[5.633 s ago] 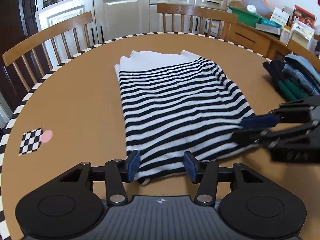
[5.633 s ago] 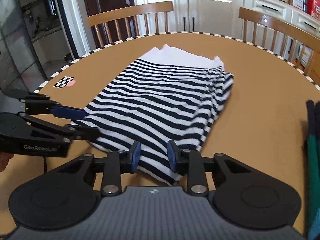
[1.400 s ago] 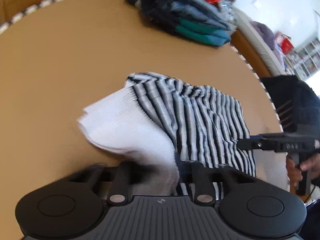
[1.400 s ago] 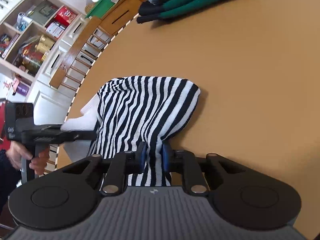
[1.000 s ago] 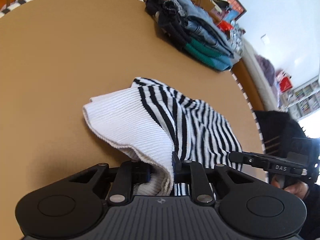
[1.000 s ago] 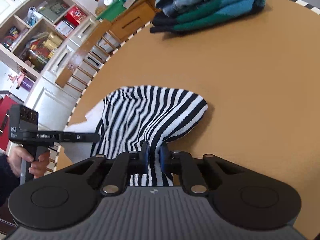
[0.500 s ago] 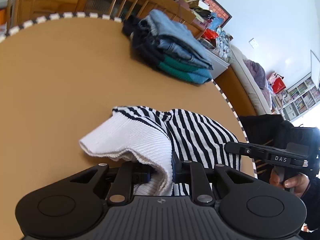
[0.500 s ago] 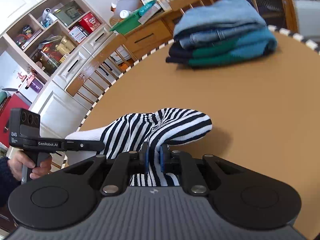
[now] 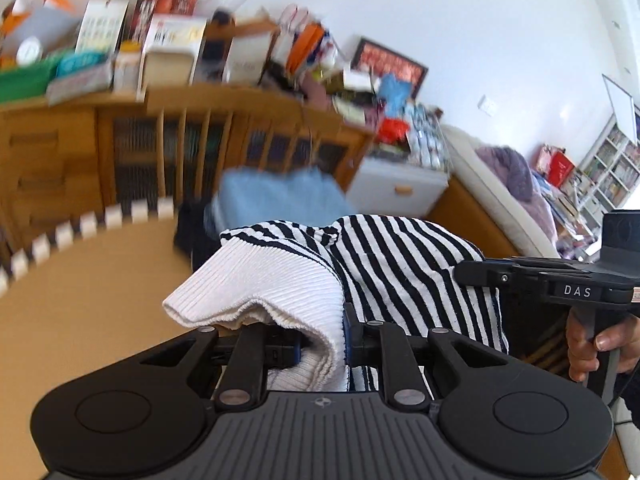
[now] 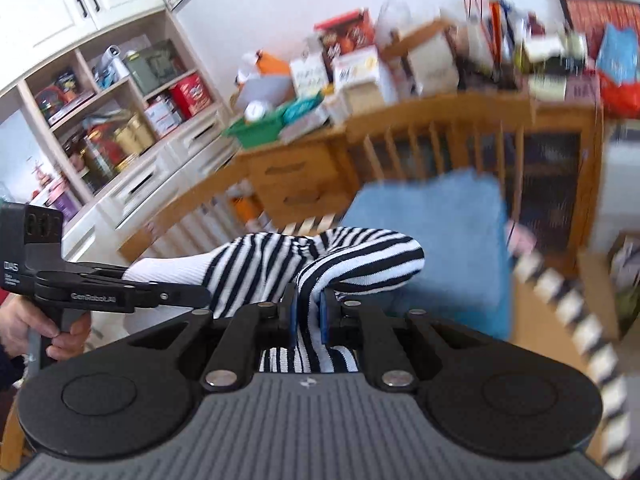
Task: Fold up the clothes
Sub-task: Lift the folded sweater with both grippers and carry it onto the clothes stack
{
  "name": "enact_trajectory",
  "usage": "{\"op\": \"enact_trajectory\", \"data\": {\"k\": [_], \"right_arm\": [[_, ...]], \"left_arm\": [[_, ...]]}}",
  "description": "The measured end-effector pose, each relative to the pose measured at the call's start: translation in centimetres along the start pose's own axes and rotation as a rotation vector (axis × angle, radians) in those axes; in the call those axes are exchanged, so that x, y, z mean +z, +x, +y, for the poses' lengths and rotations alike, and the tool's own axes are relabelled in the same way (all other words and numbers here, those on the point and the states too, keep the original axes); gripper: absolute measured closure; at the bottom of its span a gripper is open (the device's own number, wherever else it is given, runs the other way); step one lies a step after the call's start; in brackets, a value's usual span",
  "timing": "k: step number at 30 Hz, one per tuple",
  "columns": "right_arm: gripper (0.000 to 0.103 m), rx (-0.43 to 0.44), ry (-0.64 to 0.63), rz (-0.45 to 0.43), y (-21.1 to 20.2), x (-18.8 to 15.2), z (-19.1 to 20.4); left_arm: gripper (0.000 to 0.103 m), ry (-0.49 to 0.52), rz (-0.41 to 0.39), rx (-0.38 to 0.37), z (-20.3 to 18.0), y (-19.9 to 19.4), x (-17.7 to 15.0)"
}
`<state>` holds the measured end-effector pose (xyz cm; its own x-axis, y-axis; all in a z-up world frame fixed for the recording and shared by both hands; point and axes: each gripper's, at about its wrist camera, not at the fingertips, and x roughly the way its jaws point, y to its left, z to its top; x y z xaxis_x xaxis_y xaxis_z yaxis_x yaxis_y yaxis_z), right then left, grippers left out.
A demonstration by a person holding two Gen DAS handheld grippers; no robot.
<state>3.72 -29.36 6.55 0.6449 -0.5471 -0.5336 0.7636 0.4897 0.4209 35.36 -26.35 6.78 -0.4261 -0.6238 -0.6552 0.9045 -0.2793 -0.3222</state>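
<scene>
The folded black-and-white striped sweater [image 9: 392, 268] hangs in the air between both grippers, clear of the round brown table [image 9: 80, 312]. My left gripper [image 9: 322, 340] is shut on its white ribbed end [image 9: 264, 288]. My right gripper [image 10: 306, 316] is shut on a striped fold [image 10: 360, 264]. Each view shows the other gripper side-on in a hand: the right gripper [image 9: 560, 280] at right, the left gripper [image 10: 104, 292] at left. A stack of folded clothes with a light blue top [image 9: 276, 200] lies on the table just beyond the sweater, also the blue stack [image 10: 440, 236].
The table's checkered edge [image 9: 80, 224] curves past behind. A wooden chair back and a cluttered wooden sideboard [image 9: 120, 132] stand beyond it. White shelves [image 10: 100, 100] fill the left of the right wrist view. The background is motion-blurred.
Both grippers have risen with the sweater, lifting it off the table, and tilted up. The view swung from the tabletop to the sideboard. The stack of clothes now lies directly ahead.
</scene>
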Motion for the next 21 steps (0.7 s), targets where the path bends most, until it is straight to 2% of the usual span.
{"op": "enact_trajectory", "data": {"k": [6,11,12,14,15,17,21], "right_arm": [[0.093,-0.044,0.037,-0.022,3.1,6.9,-6.0],[0.093,-0.075,0.124,-0.019,6.7,8.5,-11.0],[0.092,-0.094,0.141,-0.009,7.9,8.3,-12.0],[0.076,-0.165,0.187,0.056,10.8,7.0,-14.2],[0.072,-0.206,0.200,0.096,11.8,6.0,-15.3],[0.071,-0.279,0.197,0.152,12.9,4.2,-17.0],[0.071,-0.327,0.071,0.055,10.9,3.3,-16.3]], "left_arm": [[0.084,-0.001,-0.028,0.039,-0.1,5.1,7.8],[0.084,-0.004,-0.006,0.073,1.2,11.3,10.5],[0.083,-0.010,0.005,0.103,1.7,12.8,10.5],[0.070,-0.016,0.112,0.283,3.0,16.0,9.6],[0.062,-0.019,0.168,0.376,3.6,17.7,9.2],[0.060,0.001,0.183,0.525,4.2,18.1,8.2],[0.061,0.047,0.024,0.604,3.4,14.9,7.5]]}}
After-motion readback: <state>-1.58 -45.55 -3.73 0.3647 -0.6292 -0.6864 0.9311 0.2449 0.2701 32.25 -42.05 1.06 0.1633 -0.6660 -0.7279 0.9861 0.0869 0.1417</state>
